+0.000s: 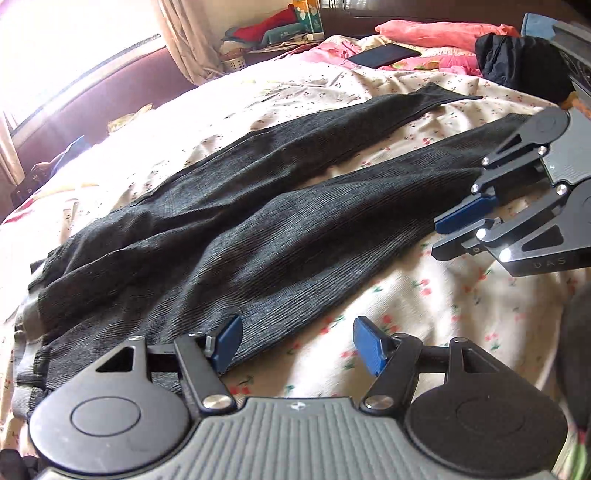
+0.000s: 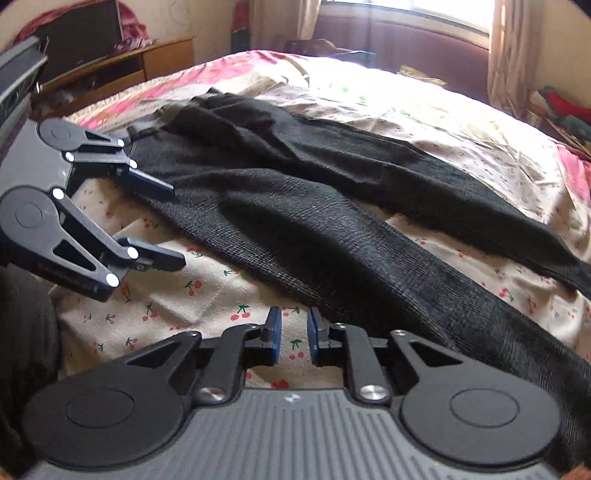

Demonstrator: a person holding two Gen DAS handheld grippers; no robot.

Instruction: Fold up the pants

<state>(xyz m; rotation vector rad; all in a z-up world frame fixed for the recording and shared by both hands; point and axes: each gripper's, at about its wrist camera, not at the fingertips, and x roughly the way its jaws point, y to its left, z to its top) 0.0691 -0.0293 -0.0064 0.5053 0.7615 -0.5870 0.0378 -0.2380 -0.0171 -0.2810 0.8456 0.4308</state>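
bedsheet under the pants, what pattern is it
Cream bedsheet with small red cherries, clearest in the right wrist view.

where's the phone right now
In the left wrist view the phone lies at the far end of the bed, on pink bedding beside the pink pillow, beyond the pants.

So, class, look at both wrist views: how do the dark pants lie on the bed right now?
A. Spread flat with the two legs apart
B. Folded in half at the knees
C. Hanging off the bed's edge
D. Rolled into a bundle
A: the pants lie flat on the cherry-print sheet, legs split in a V, with both the left gripper and the right gripper open and holding nothing.
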